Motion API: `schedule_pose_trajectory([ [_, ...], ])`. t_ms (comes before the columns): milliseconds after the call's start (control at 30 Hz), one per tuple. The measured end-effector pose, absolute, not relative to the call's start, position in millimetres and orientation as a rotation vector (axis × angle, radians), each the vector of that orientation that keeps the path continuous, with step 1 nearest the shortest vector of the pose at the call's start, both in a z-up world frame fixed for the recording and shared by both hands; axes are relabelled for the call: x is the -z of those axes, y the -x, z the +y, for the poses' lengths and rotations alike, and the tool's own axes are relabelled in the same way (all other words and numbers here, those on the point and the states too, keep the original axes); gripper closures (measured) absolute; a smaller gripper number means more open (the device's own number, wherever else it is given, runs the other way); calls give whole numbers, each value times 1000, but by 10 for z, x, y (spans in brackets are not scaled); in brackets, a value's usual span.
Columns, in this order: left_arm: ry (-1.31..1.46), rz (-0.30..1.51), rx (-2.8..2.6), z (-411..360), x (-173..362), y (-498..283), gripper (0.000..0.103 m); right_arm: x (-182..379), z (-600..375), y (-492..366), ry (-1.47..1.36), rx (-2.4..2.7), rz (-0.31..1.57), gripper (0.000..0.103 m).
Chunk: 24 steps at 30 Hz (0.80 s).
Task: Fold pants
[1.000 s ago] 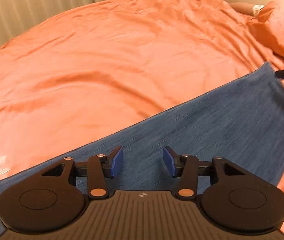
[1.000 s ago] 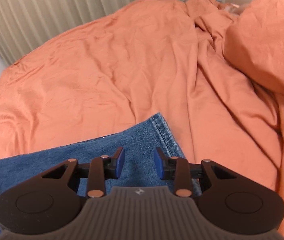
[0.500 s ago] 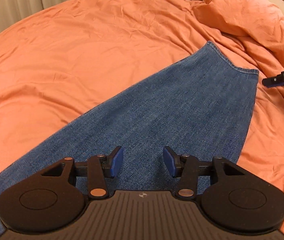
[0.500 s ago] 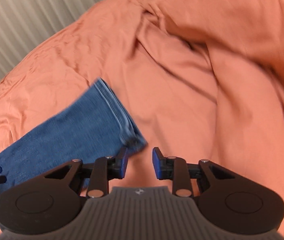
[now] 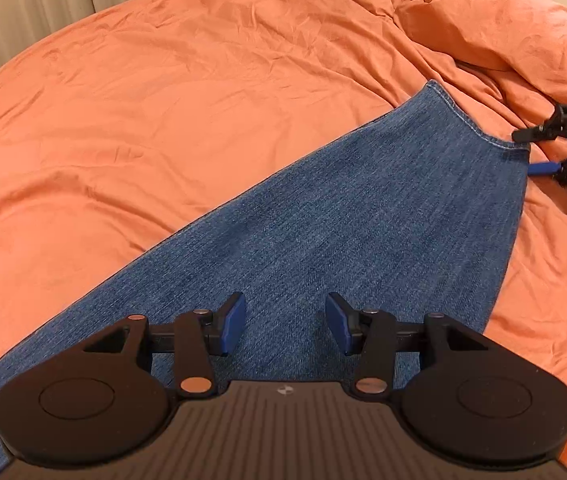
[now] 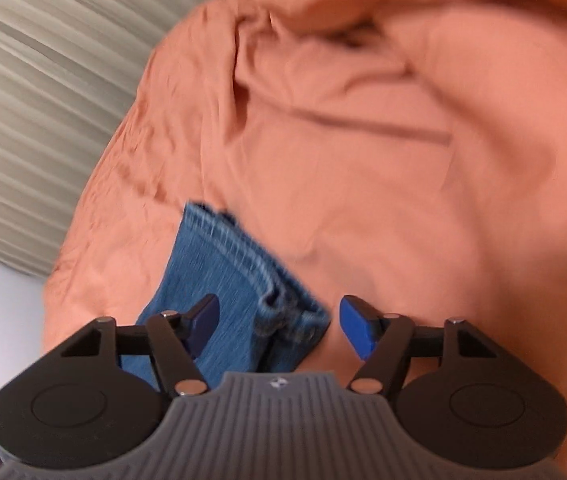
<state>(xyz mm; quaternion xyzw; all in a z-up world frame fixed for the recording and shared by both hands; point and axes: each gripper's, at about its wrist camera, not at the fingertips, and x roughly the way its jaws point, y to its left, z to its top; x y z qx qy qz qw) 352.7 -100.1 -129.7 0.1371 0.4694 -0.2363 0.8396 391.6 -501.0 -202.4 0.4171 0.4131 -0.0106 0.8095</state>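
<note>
On the orange bedding (image 5: 163, 120), both tools gape over the jeans (image 5: 363, 220), the right tool (image 6: 279, 322) just widened.

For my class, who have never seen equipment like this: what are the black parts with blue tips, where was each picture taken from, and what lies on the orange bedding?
No robot here: a person carries a hand-held two-finger gripper in each hand, each with a camera looking along its fingers. One picture is from the left gripper, open above the blue denim jeans, gripping nothing. The other, blurred, is from the right gripper, which has just been opening; the jeans' stitched hem corner lies between its jaws, which do not pinch it. The jeans lie flat on the wrinkled orange duvet.
</note>
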Motion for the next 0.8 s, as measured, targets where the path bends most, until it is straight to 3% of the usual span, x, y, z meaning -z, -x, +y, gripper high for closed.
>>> schedule_pose_trajectory([
  [167, -270, 997, 512, -1079, 1333, -3567, 48, 2341, -4923, -3926, -970, 3, 924, 39],
  [333, -299, 980, 515, -1168, 1362, -3633, 48, 2396, -4919, -3938, -974, 12, 865, 76],
  [433, -333, 972, 517, -1189, 1393, -3721, 52, 2256, -4900, -3964, -898, -31, 848, 88],
  [633, -502, 934, 575, -1198, 1493, -3855, 64, 1752, -4519, -4140, -434, -69, 892, 90],
  [733, -585, 909, 572, -1185, 1531, -3916, 69, 1568, -4416, -4195, -347, -79, 882, 90],
  [800, -640, 916, 544, -1178, 1550, -3990, 79, 1490, -4401, -4181, -316, -80, 887, 90],
])
